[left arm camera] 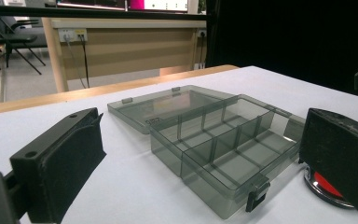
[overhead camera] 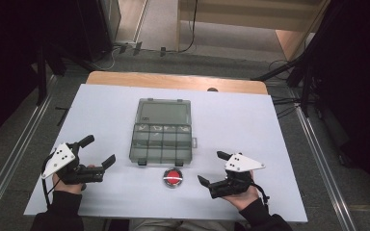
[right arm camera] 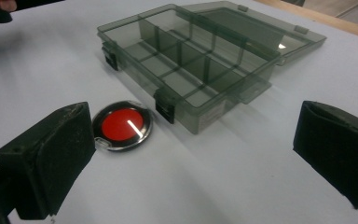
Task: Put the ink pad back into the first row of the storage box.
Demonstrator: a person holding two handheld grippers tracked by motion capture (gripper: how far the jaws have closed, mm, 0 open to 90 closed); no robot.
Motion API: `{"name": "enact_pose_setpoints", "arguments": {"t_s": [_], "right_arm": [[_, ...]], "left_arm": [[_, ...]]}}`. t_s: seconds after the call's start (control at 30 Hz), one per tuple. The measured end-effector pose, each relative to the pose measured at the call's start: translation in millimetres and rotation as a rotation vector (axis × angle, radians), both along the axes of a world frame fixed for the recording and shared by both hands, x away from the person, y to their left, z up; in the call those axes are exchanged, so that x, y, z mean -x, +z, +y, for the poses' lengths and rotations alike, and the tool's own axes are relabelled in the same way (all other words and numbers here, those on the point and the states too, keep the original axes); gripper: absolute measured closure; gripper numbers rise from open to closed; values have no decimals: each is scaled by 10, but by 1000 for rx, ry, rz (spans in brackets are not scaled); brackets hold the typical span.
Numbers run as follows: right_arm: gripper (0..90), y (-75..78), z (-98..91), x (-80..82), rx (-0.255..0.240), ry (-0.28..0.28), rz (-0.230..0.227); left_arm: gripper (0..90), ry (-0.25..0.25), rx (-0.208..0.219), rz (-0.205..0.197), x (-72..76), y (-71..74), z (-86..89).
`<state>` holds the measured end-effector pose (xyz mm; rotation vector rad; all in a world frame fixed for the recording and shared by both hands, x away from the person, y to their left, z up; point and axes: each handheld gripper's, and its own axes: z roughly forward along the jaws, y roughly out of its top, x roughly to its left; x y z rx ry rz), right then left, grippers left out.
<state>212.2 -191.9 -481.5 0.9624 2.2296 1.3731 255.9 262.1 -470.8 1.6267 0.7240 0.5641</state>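
Note:
A smoky grey clear organiser box (overhead camera: pixel 161 143) lies open mid-table, its lid (overhead camera: pixel 165 113) folded flat behind it and its compartments empty. A round red disc with a chrome rim (overhead camera: pixel 173 177) rests just in front of the box's latches. My left gripper (overhead camera: pixel 100 150) sits left of the box, open and holding nothing. In the left gripper view the box (left arm camera: pixel 223 144) and the disc (left arm camera: pixel 324 184) lie between and beyond the spread jaws (left arm camera: pixel 203 121). To the right of the disc, my right gripper (overhead camera: pixel 210 167) is open and empty too. Its view shows the disc (right arm camera: pixel 122 125) and box (right arm camera: pixel 191 60) ahead of its jaws (right arm camera: pixel 193 126).
A white board (overhead camera: pixel 270 144) covers the wooden table (overhead camera: pixel 173 81). Dark curtains flank both sides, and metal rails (overhead camera: pixel 14 154) run along the floor. Cables lie on the floor beyond the far edge.

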Motion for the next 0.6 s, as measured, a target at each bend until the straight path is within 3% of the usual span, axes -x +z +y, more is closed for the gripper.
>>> {"name": "enact_pose_setpoints", "arguments": {"t_s": [0.6], "right_arm": [[0,16,404,23,73,109,18]], "left_arm": [[0,-1,-3,5,-16,-10,-5]]}}
